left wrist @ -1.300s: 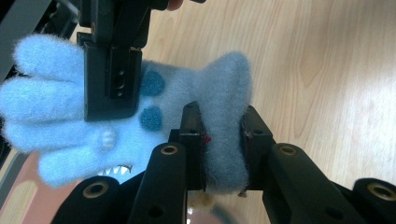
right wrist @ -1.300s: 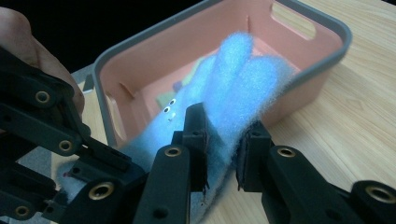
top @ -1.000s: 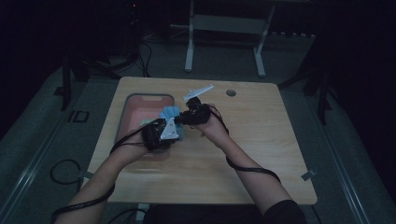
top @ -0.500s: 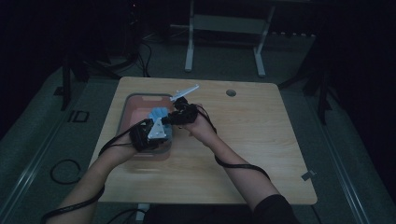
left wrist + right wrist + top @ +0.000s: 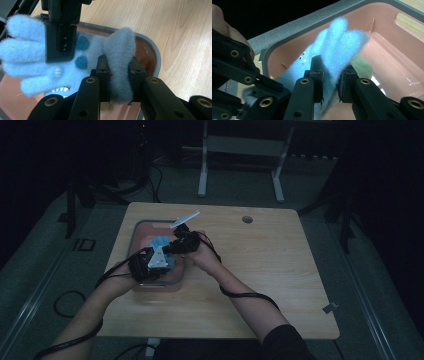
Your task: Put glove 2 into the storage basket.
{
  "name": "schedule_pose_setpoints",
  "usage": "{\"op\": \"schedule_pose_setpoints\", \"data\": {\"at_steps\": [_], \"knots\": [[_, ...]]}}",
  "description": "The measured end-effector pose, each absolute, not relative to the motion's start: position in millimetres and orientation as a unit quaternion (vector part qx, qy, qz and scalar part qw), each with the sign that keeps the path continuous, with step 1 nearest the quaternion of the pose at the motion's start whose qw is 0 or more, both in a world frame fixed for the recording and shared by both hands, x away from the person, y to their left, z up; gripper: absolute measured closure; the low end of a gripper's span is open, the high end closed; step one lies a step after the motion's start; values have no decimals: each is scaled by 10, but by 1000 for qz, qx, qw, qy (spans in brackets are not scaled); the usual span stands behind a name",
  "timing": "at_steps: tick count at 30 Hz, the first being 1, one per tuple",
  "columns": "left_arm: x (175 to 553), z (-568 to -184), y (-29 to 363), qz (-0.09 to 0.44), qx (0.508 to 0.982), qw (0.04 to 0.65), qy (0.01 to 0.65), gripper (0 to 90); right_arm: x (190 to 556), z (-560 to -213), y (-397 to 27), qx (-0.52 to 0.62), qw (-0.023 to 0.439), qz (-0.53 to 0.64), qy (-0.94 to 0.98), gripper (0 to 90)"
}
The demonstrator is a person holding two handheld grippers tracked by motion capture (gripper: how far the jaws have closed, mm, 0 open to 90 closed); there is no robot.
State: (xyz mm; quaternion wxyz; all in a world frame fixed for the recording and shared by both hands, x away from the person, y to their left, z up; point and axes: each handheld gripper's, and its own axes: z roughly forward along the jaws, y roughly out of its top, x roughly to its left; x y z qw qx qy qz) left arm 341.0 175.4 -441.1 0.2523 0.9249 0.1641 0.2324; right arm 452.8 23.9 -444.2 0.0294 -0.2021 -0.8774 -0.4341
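Tongs on both sides clamp the blue glove (image 5: 62,62), stretched from seven to one o'clock over the tray (image 5: 137,227).

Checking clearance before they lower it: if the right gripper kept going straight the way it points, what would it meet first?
Probably the floor of the brown bin. The right gripper, shut on the blue glove, points into it; depth is hard to judge.

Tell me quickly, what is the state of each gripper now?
Left gripper: closed on the cuff end of the fluffy light blue glove.
Right gripper: closed on the same glove's fingers, above the reddish-brown plastic tray.
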Motion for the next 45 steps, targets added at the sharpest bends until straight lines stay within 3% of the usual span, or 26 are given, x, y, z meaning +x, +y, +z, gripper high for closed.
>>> {"op": "schedule_pose_setpoints", "data": {"at_steps": [16, 33, 40, 45], "knots": [[3631, -4631, 1926, 197, 929, 250, 191, 752, 4666, -4697, 432, -223, 33, -414, -882, 768], [3754, -4832, 1931, 176, 934, 236, 202, 732, 4700, -4833, 534, -215, 8, -372, -903, 741], [3756, -4826, 1941, 176, 931, 242, 210, 650, 4756, -4804, 494, -230, 2, -376, -898, 615], [3753, -4806, 1953, 175, 924, 255, 225, 593, 4786, -4756, 408, -233, 1, -381, -895, 586]]}}
